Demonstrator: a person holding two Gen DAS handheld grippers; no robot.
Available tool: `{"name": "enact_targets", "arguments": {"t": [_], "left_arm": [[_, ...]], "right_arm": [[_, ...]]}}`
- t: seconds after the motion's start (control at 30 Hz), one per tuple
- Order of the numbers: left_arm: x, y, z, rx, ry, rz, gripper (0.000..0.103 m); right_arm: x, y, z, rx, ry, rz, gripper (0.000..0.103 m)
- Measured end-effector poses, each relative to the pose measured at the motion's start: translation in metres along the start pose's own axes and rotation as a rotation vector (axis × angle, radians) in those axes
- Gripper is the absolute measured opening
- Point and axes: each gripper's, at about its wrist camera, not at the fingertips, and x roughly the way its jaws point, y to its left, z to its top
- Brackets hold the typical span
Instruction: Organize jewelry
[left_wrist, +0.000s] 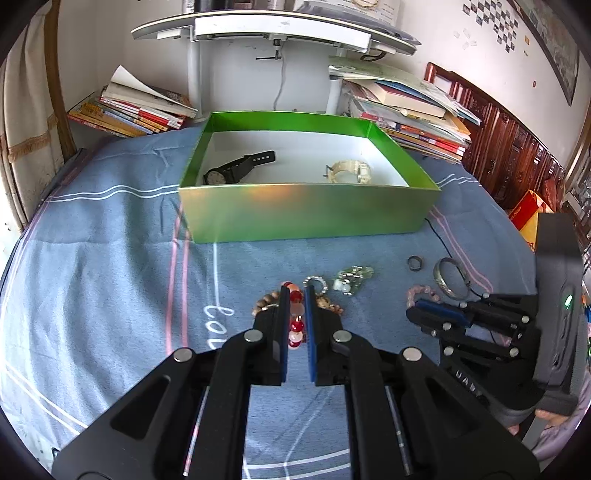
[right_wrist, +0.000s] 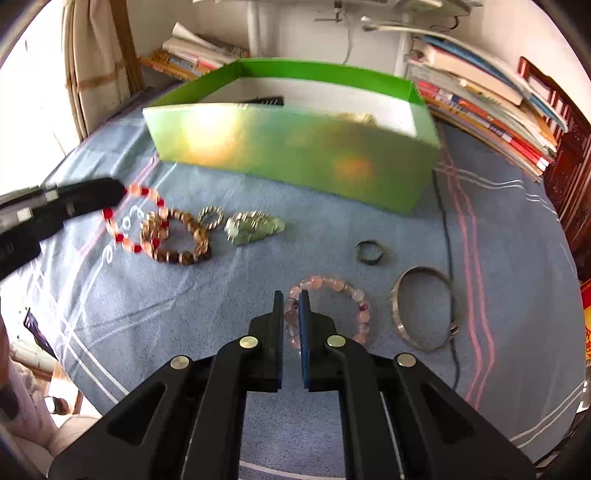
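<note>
Our left gripper (left_wrist: 296, 295) pinches the red-and-pink bead bracelet (left_wrist: 296, 325) at lower centre; our right gripper (right_wrist: 291, 299) pinches the pale pink one (right_wrist: 360, 295). Round, glossy beads (quilted blue cloth (right_wrist: 332, 240) beneath). Above centre, the shiny green box (left_wrist: 306, 214); right, a metal bangle (right_wrist: 397, 314).

Two watches (left_wrist: 240, 168) lie in the box (left_wrist: 306, 212); bracelets (right_wrist: 177, 236) lie before it on the cloth (left_wrist: 110, 258).
</note>
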Motion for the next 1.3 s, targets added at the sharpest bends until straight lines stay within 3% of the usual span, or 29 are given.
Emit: {"name": "enact_targets", "arguments": {"t": [0.23,0.5,0.73,1.03,1.17,1.3], "left_arm": [[-0.010,-0.012,-0.002,0.027,-0.023,-0.028,0.008],[-0.009,0.001,0.006,0.013,-0.022,-0.023,0.008],[-0.028,0.027,0.046,-0.008,-0.078,0.007,0.008],[-0.041,0.030,0.088,-0.004,-0.119,-0.006,0.008],[-0.023,0.025,0.119,-0.013,-0.116,-0.035,0.008],[0.012,0.014,0.136,0.005,-0.100,-0.016,0.008]], "right_arm": [[-0.027,-0.003,0.011,0.010,-0.071,-0.017,0.008],[-0.025,-0.003,0.016,0.014,-0.070,-0.007,0.008],[-0.049,-0.016,0.045,0.057,-0.154,0.007,0.008],[-0.083,-0.032,0.096,0.074,-0.285,0.009,0.008],[-0.074,-0.041,0.125,0.092,-0.304,-0.015,0.008],[-0.032,-0.057,0.145,0.128,-0.228,-0.017,0.008]]}}
